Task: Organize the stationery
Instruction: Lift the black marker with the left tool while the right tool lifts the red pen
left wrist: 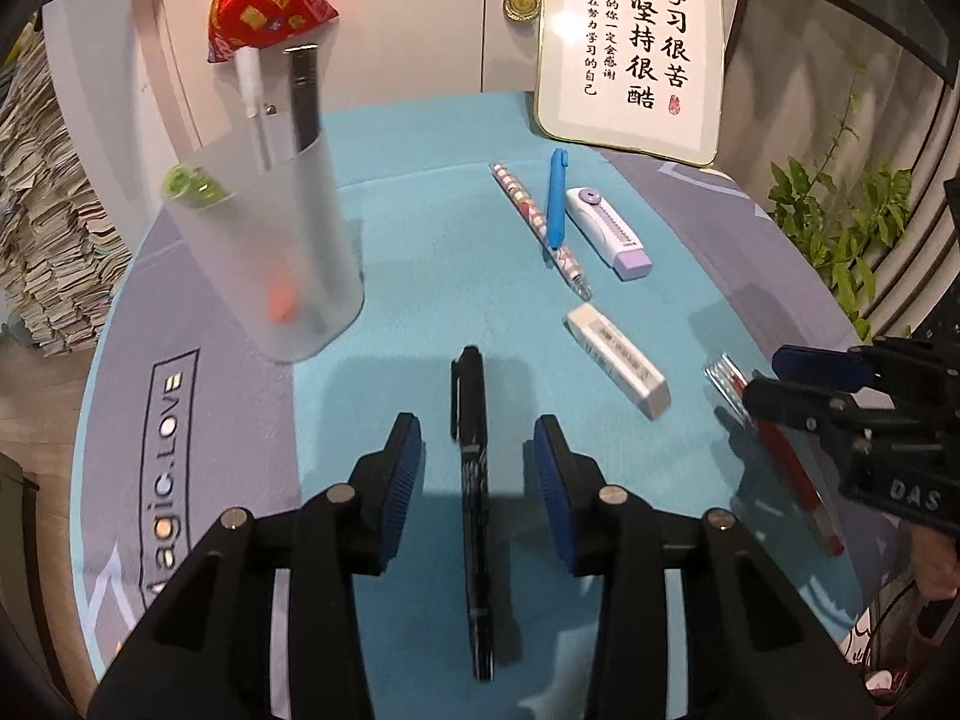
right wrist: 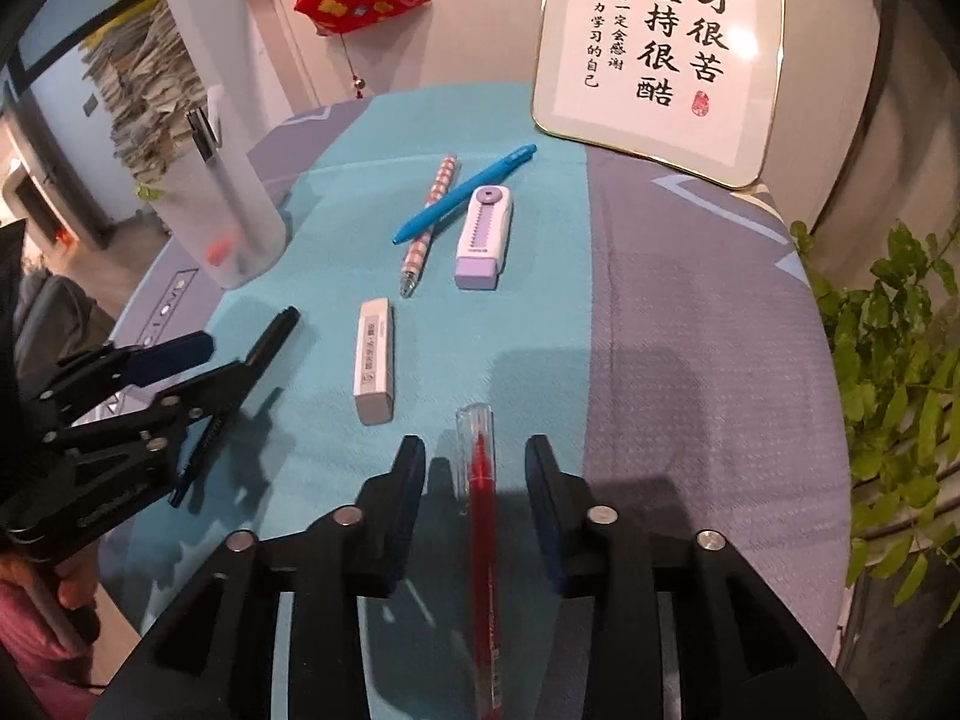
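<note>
My left gripper is open, its jaws either side of a black pen that lies on the teal cloth. My right gripper is open around a red pen with a clear cap, also lying on the table. A frosted pen cup stands at the left and holds several pens. A white eraser, a patterned pen, a blue pen and a purple-and-white eraser case lie further back. The black pen also shows in the right wrist view.
A framed calligraphy board leans at the table's back edge. A red pouch and a medal hang on the wall. A green plant stands off the right edge. Stacked papers are at the left.
</note>
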`<state>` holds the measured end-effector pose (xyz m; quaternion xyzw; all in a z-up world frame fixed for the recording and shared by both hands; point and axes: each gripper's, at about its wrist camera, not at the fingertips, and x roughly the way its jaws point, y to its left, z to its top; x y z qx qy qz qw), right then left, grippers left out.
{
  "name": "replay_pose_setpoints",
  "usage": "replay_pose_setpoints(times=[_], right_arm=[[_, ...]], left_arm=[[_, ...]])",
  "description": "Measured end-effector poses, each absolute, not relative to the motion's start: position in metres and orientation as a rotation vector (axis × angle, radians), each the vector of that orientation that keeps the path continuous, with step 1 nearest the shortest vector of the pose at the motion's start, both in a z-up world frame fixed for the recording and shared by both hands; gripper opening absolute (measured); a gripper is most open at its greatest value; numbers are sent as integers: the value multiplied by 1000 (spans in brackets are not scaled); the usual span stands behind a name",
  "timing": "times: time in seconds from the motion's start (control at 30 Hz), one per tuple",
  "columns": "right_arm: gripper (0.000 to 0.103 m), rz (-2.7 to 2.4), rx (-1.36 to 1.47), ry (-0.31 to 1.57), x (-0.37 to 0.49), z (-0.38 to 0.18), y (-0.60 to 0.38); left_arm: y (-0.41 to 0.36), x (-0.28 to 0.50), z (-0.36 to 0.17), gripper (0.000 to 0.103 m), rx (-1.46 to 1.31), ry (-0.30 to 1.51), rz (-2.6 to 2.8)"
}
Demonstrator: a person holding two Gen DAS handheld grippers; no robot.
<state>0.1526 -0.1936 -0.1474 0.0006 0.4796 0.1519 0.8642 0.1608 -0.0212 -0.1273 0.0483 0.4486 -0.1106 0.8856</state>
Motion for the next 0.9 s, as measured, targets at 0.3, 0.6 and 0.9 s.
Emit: replay_pose_setpoints(times=[0.3,0.6,0.9], right_arm=[[35,308,-78,1023,164,-160,-180],[15,281,-134,1010,162,-164,-174],[15,291,-33,981,150,-145,-190]], left_arm=[[-27,177,-132,37,102,951,-234],[-32,187,-142,32,106,964,-234],[-23,168,-124,12,64,917,-255]])
